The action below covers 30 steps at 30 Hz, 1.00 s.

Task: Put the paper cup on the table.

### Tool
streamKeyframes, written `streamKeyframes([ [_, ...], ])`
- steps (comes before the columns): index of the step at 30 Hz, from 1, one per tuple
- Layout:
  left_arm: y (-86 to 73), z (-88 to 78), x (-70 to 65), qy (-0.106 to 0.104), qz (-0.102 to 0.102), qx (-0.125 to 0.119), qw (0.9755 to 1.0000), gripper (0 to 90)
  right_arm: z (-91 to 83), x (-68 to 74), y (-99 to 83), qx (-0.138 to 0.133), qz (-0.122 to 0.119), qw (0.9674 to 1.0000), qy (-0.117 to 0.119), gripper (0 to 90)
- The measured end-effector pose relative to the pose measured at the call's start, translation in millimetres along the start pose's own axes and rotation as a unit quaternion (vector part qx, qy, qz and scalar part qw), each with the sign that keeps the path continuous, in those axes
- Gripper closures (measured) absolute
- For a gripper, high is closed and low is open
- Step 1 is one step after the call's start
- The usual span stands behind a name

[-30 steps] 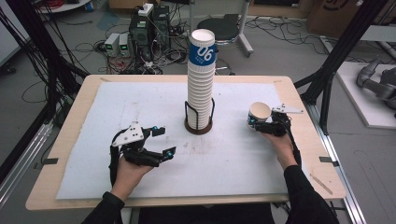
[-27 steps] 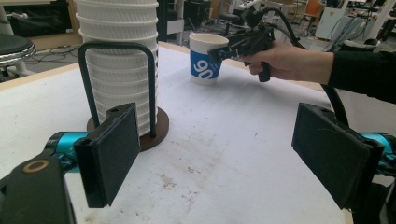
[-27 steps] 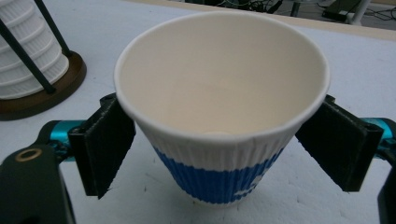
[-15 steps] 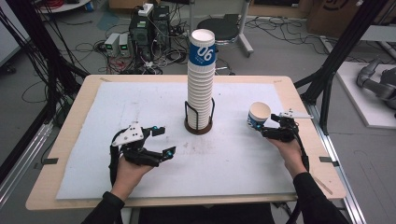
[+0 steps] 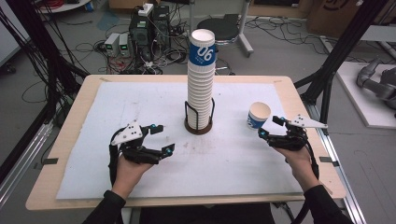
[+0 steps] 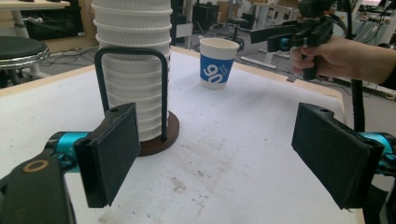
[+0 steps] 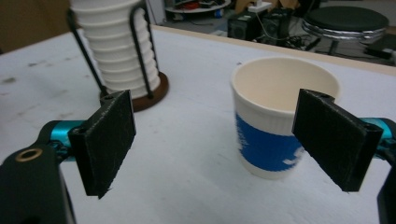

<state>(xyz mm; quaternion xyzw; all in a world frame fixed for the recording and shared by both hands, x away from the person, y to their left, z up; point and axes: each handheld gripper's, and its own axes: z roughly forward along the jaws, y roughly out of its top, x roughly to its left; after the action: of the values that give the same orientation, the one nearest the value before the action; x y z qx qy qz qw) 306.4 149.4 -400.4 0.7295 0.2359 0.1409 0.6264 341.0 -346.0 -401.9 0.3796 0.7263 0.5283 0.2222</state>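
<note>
"06" on the single cup (image 6: 217, 69) and the stack's top cup (image 5: 201, 52)

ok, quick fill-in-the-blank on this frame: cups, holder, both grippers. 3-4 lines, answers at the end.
1. The single paper cup stands upright on the table, to the ____ of the cup stack in the high view.
2. The stack sits in a black wire holder with a round ____ base.
3. The right gripper has ____ jaws, the cup free just beyond them.
4. The left gripper holds ____ between its jaws.

Missing words: right; brown; open; nothing
</note>
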Motion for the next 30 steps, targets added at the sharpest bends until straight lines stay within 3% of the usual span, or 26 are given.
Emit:
streamKeyframes([
  [3,1.1,-0.2,0.1,0.004,0.0,-0.002,1.0,15.2,-1.9,9.6,2.4,-0.011,-0.003,0.9995,0.028,13.9],
  [9,3.1,1.7,-2.6,0.007,0.011,-0.003,0.9999,15.2,-8.6,22.3,6.6,-0.027,-0.025,0.9974,0.062,14.0],
  [14,3.2,0.5,0.1,0.009,0.016,0.001,0.9998,15.2,-14.2,26.2,13.3,-0.05,-0.03,0.9933,0.1,14.7],
  [25,3.4,-11.9,1.5,0.021,0.017,-0.009,0.9996,15.2,-20.0,36.0,22.2,-0.075,-0.057,0.9875,0.126,14.8],
  [30,1.9,-14.9,1.9,0.025,0.015,-0.007,0.9996,15.2,-16.2,38.8,24.4,-0.074,-0.064,0.986,0.135,14.8],
])
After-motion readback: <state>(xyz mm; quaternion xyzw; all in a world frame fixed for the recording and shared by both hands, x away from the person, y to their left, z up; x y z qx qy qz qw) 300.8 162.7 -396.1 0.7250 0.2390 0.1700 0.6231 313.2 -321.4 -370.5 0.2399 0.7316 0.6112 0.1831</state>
